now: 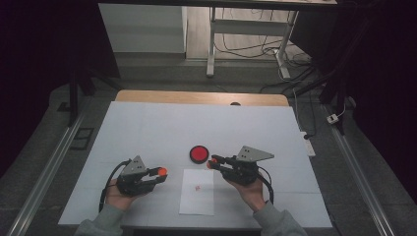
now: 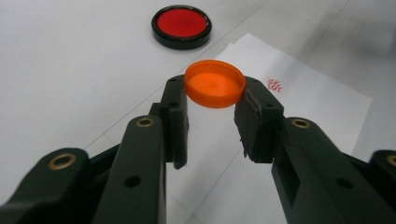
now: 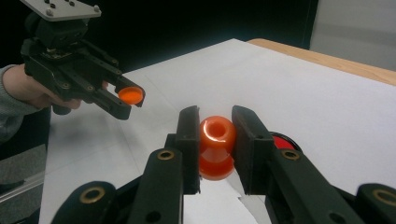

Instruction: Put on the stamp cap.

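L gripper (image 1: pixel 156 173) is held in the left hand (image 1: pixel 119 195) over the desk's (image 1: pixel 147 128) near-left area, jaws narrowed onto an orange cap (image 2: pixel 215 83), gripped by its rim at the jaw tips, open side facing the cam in the left gripper view. Cap is held clear of the desk surface.

Just right of it, a white paper sheet (image 1: pixel 197 192) lies flat near the front edge, w/ a small red stamp mark (image 2: pixel 275 84) printed on it. A round black-rimmed red pad (image 1: pixel 199 154) sits just beyond the sheet's far edge, between the two grippers; nothing is stacked on it.

R gripper (image 1: pixel 212 162) is held in the right hand (image 1: pixel 251 190), tips just beside the pad. Its jaws are closed on an orange stamp body (image 3: pixel 216 145), a knob-shaped piece w/ a rounded hollow top and a wider base, pinched at the neck. The pad is partly hidden behind the R jaw in the right gripper view.

Cables (image 1: pixel 268 182) are trailed back from both grippers. Beyond the desk: floor cables and another table's legs (image 1: pixel 211 44).
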`<state>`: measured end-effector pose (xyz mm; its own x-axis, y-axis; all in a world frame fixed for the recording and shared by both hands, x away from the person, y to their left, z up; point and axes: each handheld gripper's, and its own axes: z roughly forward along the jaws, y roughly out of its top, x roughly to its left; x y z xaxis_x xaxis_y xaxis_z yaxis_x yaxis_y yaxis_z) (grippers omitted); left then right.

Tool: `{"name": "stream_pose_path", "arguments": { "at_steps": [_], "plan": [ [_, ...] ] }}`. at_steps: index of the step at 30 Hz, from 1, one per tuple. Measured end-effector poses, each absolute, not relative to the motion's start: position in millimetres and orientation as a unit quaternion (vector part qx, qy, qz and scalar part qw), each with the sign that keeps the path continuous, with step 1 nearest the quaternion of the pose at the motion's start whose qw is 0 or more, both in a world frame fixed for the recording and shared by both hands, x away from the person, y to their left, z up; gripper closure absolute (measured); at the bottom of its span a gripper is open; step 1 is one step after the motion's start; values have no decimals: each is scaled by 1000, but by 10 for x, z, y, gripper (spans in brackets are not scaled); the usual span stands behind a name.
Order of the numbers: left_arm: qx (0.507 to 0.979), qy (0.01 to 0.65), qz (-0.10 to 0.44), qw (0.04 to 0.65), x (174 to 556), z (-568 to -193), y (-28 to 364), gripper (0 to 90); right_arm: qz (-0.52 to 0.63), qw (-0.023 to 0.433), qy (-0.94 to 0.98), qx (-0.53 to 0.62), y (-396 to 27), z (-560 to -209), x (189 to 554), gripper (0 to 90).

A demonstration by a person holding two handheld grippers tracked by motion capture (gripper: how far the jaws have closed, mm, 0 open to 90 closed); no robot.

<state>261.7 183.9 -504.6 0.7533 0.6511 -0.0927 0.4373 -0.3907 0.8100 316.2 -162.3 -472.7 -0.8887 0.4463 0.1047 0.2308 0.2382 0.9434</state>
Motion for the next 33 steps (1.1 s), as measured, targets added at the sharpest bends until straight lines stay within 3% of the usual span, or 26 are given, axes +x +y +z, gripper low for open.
{"name": "stream_pose_path", "arguments": {
  "at_steps": [33],
  "plan": [
    [851,272,106,437,2802,-4976,1254,653,578,93,781,218,-1631,-4729,3161,722]
  ]
}}
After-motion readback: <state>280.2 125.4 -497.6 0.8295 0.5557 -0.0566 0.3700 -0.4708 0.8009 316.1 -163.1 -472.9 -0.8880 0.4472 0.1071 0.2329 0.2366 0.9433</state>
